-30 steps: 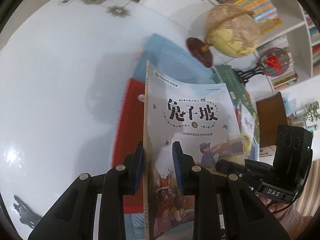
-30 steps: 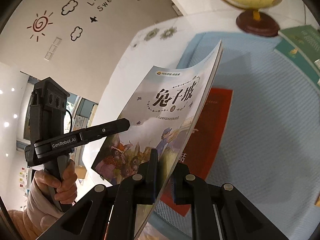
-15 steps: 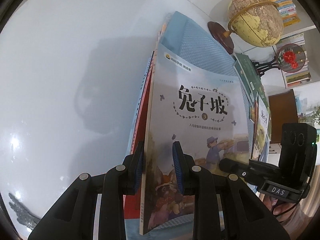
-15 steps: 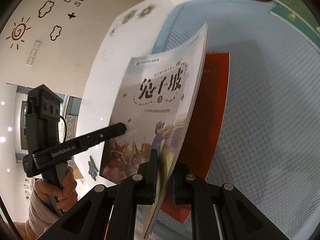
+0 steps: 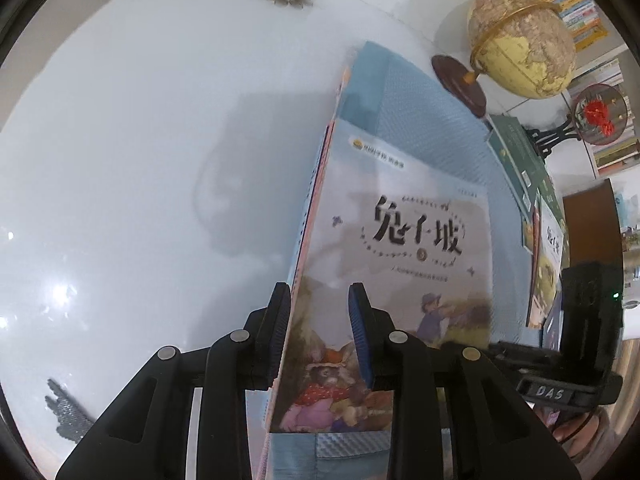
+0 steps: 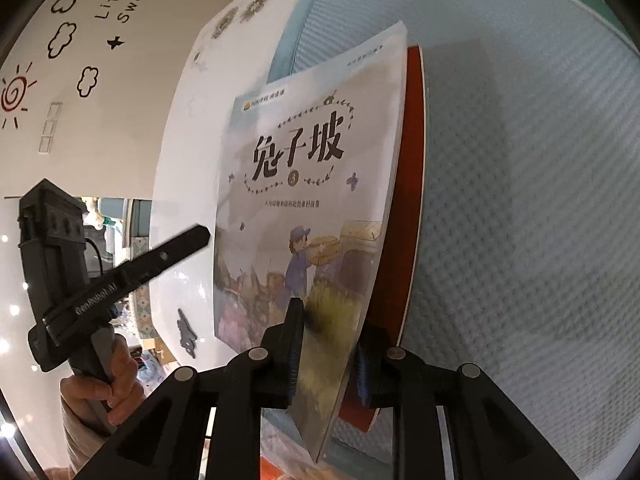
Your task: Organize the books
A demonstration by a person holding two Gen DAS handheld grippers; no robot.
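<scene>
Where shelves line the wall, white table [image 5: 120, 160], blue mat [image 6: 520, 200], globe [image 5: 524, 40]

Illustrated paperback [image 5: 400, 248], pale blue-grey cover, black Chinese title, numbered 3, is seen lying cover-up on red book [image 6: 404, 216], whose edge shows at 3 o'clock. More books [image 5: 548, 240] are seen at 3 o'clock, well apart.
</scene>
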